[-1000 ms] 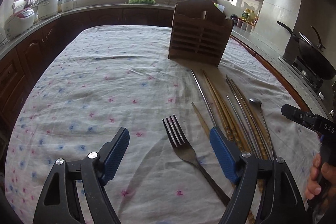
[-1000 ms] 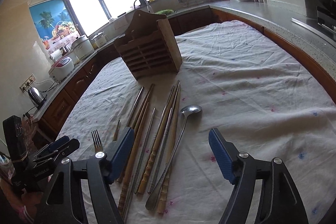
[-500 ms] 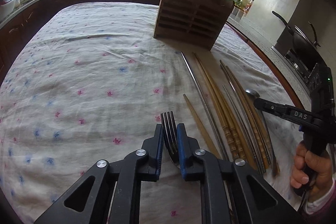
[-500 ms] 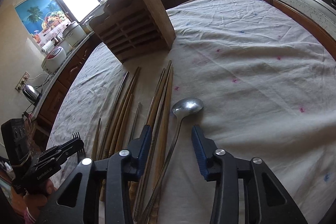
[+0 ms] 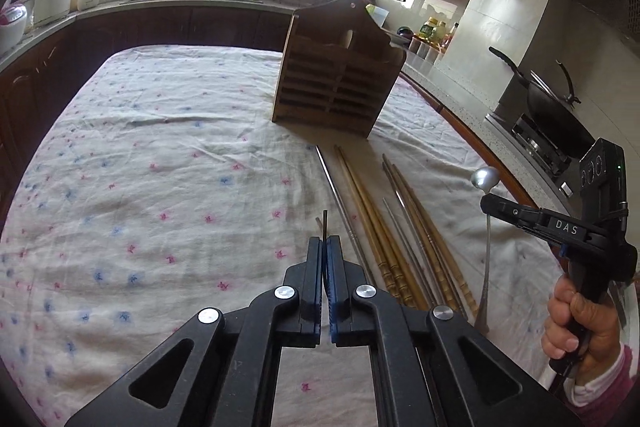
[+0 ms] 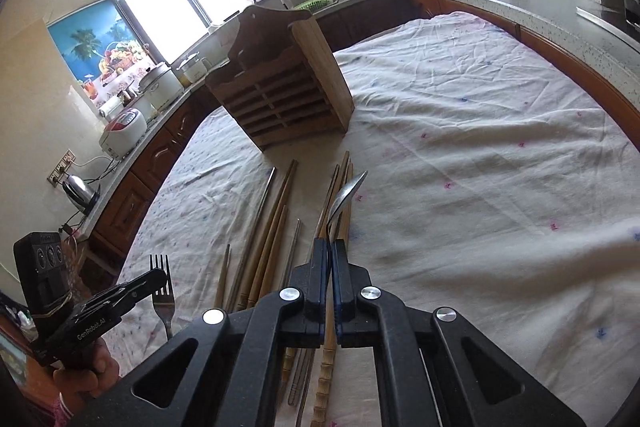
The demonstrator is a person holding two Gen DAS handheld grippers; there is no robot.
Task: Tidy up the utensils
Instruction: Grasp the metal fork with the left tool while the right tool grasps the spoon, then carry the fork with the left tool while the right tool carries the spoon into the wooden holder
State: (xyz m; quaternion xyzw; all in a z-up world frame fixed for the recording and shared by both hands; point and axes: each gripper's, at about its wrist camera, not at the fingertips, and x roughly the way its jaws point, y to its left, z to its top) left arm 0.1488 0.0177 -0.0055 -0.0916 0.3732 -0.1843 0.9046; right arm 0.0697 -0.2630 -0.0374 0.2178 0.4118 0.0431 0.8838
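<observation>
Now both tools hold a utensil: left gripper (image 5: 324, 247) clamped on the fork (image 6: 162, 281), seen edge-on in the left wrist view and lifted off the tablecloth (image 5: 160, 187); right gripper (image 6: 330, 249) clamped on the spoon (image 6: 346, 197), bowl raised above the chopsticks (image 6: 268, 239). Best to keep both grips firm, lift a little more so the handles clear the chopsticks, then carry each piece toward the wooden holder (image 5: 340, 79) at the far end of the cloth and lower it handle first into a slot from above, one hand at a time to avoid a clash. Careful with the thin spoon handle, likely to pivot between the pads. Compared with one second ago: jaws wide open over both utensils then, fork and spoon flat on the cloth; half a second ago, jaws nearly closed around them.
</observation>
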